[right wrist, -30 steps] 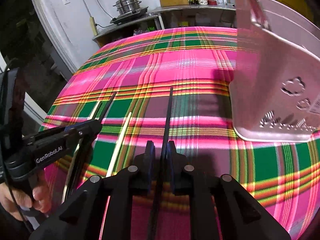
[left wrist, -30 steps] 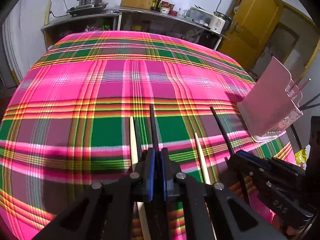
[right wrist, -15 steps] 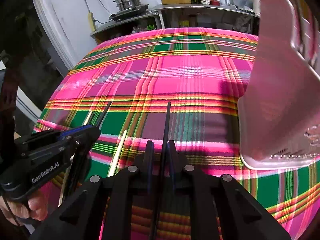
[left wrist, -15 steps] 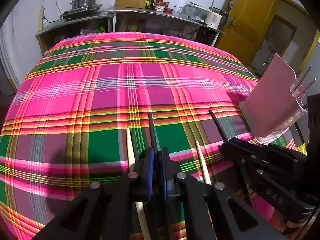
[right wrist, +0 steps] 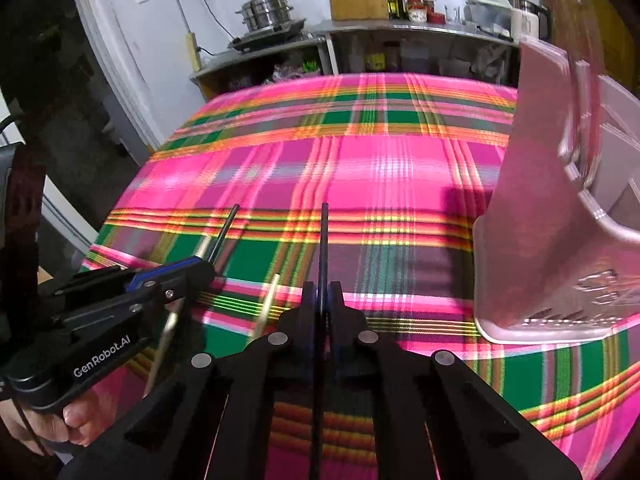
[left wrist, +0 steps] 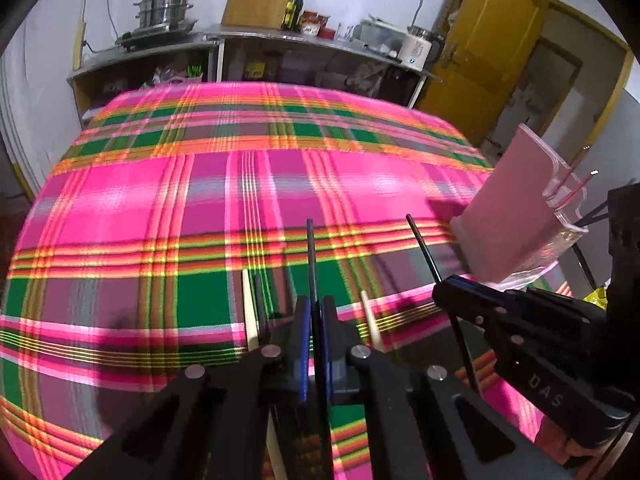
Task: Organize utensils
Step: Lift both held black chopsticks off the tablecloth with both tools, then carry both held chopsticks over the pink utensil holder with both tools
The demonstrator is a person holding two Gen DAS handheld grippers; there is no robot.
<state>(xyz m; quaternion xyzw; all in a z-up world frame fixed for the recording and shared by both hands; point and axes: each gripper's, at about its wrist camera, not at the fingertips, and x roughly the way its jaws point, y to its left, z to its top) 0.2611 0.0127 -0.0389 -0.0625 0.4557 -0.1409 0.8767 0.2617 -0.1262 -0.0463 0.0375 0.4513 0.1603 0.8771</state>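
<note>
My left gripper [left wrist: 314, 304] is shut on a black chopstick [left wrist: 311, 256] that points forward, held above the plaid tablecloth [left wrist: 160, 208]. My right gripper [right wrist: 322, 292] is shut on another black chopstick [right wrist: 323, 240]; it also shows in the left wrist view [left wrist: 424, 248]. Two pale wooden chopsticks [left wrist: 248, 312] [left wrist: 370, 320] lie on the cloth below the grippers. The pink utensil holder [right wrist: 552, 216] stands at the right, with red and black sticks in it [left wrist: 572, 188]. The left gripper shows in the right wrist view [right wrist: 200, 270].
A counter with a steel steamer pot [left wrist: 166, 8], bottles [left wrist: 294, 4] and a kettle [left wrist: 416, 46] runs behind the table. A yellow door [left wrist: 488, 48] is at the back right. The table's near edge lies under the grippers.
Both grippers have risen and pulled back with their black chopsticks; the table looks farther away. The pink holder has shifted right in the right wrist view. The wooden chopsticks stay on the cloth.
</note>
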